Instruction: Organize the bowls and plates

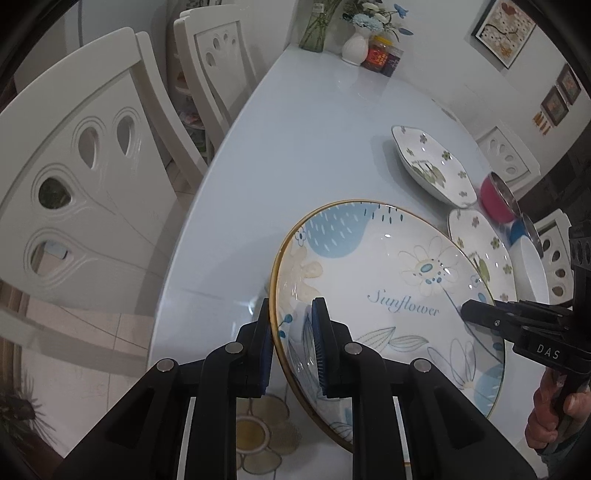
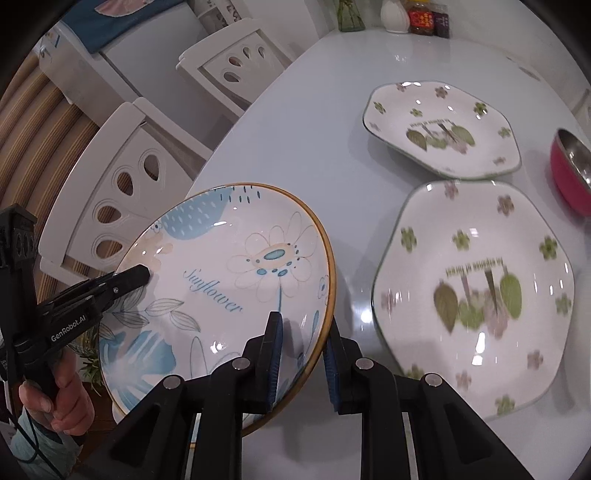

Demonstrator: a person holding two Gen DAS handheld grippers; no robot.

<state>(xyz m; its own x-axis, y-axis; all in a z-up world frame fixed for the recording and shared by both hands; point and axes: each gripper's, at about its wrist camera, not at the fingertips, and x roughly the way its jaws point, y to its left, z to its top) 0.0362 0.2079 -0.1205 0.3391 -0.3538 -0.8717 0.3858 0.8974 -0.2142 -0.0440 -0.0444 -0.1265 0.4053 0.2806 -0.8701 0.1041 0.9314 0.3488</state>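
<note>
A round "Sunflower" plate (image 1: 388,295) with a gold rim and blue flowers is held tilted above the table by both grippers. My left gripper (image 1: 291,343) is shut on its left rim. My right gripper (image 2: 303,354) is shut on its right rim, and it also shows in the left wrist view (image 1: 476,314). The plate also shows in the right wrist view (image 2: 229,291). Two white angular plates with green flowers lie to the right, one near (image 2: 476,295) and one farther (image 2: 443,129). A red bowl (image 2: 572,173) with a steel inside sits at the far right.
The pale blue table (image 1: 295,155) runs back to a glass vase (image 1: 314,29), a white vase (image 1: 356,48) and jars (image 1: 380,55). White chairs (image 1: 85,177) stand along its left edge. A blue bowl (image 1: 521,229) and a white bowl (image 1: 532,269) sit behind the plates.
</note>
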